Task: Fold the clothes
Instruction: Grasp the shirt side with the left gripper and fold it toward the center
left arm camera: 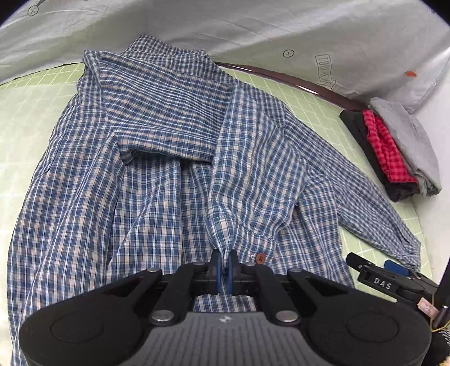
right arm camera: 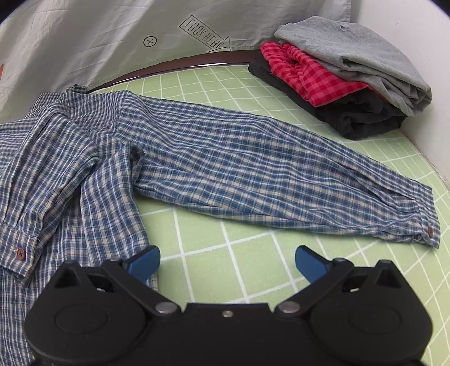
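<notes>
We see a blue plaid shirt point(left arm camera: 157, 157) lying spread on the green grid mat point(right arm camera: 225, 253), collar toward the far side by the white cloth backdrop point(left arm camera: 225, 25). Our left gripper point(left arm camera: 224, 267) has its blue pads pressed together on a bunched fold of the shirt's fabric, close to a cuff with a brown button point(left arm camera: 260, 258). Our right gripper point(right arm camera: 227, 263) hangs over the mat with its jaws spread wide and nothing between them; its left fingertip point(right arm camera: 144, 263) sits just at the shirt's edge. One sleeve point(right arm camera: 267, 180) stretches flat across the mat to the right, its buttoned cuff point(right arm camera: 426, 228) at the end. In the far right corner sits a stack of folded clothes point(right arm camera: 346, 81): grey on top, red check in the middle, dark at the bottom.
</notes>
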Tool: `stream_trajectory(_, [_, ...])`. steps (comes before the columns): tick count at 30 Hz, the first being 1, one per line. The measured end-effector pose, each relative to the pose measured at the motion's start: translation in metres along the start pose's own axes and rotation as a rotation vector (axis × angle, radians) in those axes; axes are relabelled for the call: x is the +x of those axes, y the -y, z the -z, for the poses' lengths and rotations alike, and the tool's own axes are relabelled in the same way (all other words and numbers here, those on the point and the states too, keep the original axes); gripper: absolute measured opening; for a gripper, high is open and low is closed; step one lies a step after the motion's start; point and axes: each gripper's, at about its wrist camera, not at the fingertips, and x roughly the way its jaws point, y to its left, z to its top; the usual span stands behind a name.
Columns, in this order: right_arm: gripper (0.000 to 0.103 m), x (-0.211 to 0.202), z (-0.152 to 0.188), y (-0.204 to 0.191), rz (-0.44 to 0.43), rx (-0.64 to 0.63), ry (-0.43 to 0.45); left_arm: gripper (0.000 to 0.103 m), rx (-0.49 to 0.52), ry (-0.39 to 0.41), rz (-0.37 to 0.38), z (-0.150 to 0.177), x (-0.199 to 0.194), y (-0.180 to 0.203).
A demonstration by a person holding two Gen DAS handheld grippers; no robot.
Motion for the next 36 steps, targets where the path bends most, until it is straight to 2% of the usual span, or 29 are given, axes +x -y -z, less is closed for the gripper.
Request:
stream_trajectory(9, [0.103, -0.045, 0.026, -0.029, -0.026, -0.069, 0.039, 0.005, -0.186, -0.008, 0.092, 0.040, -0.051, -0.041])
stream_trajectory(16, [0.103, -0.068, 0.051, -0.052, -0.042, -0.073, 0.027, 0.005, -0.274, -0.006, 0.154, 0.074, -0.091, -0.076])
stream_trajectory(24, [0.103, -0.086, 0.078, -0.080, -0.047, -0.105, 0.010, 0.005, -0.341, -0.018, 0.169, 0.107, -0.120, -0.110])
stream_trajectory(33, [0.103, -0.102, 0.101, -0.102, -0.038, -0.140, -0.003, 0.005, -0.431, -0.037, 0.122, 0.137, -0.137, -0.153])
stream_trajectory(36, [0.103, -0.106, 0.104, -0.107, -0.036, -0.152, -0.003, 0.006, -0.424, -0.054, 0.064, 0.142, -0.135, -0.160])
